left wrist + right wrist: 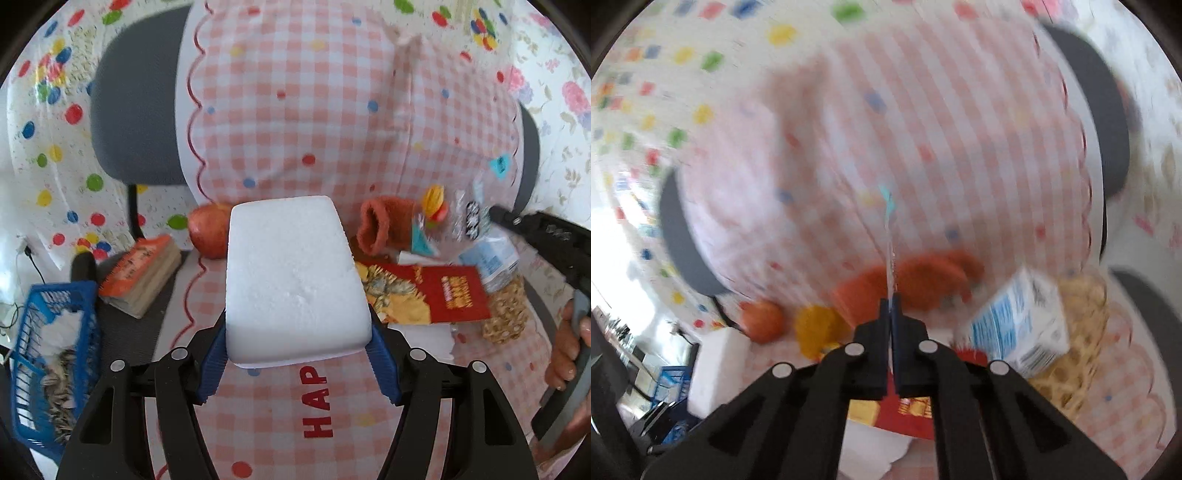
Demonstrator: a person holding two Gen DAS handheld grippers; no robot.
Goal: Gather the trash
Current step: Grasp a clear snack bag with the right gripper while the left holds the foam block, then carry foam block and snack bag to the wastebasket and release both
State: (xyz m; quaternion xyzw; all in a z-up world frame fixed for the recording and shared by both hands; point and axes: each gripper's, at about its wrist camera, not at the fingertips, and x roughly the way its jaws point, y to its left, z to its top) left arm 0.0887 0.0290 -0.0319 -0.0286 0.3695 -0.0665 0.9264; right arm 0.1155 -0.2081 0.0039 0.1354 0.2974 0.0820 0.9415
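Note:
My left gripper (297, 332) is shut on a white foam block (291, 280) and holds it above the pink checked cloth. My right gripper (891, 306) is shut on a thin clear plastic wrapper with a teal tip (889, 229) that stands up edge-on from the fingertips; that view is blurred. The same wrapper (469, 214) hangs in the left wrist view at the right, beside the right gripper's black body (546, 236). A blue basket (51, 354) at lower left holds tissue and sunflower seed shells.
On the cloth lie a red snack packet (428, 295), an apple (208, 232), an orange sock (384, 225), a small book (142, 273), a milk carton (1019, 325) in a wicker basket (1075, 354), a small colourful toy (434, 206). A grey chair back (136, 122) stands behind.

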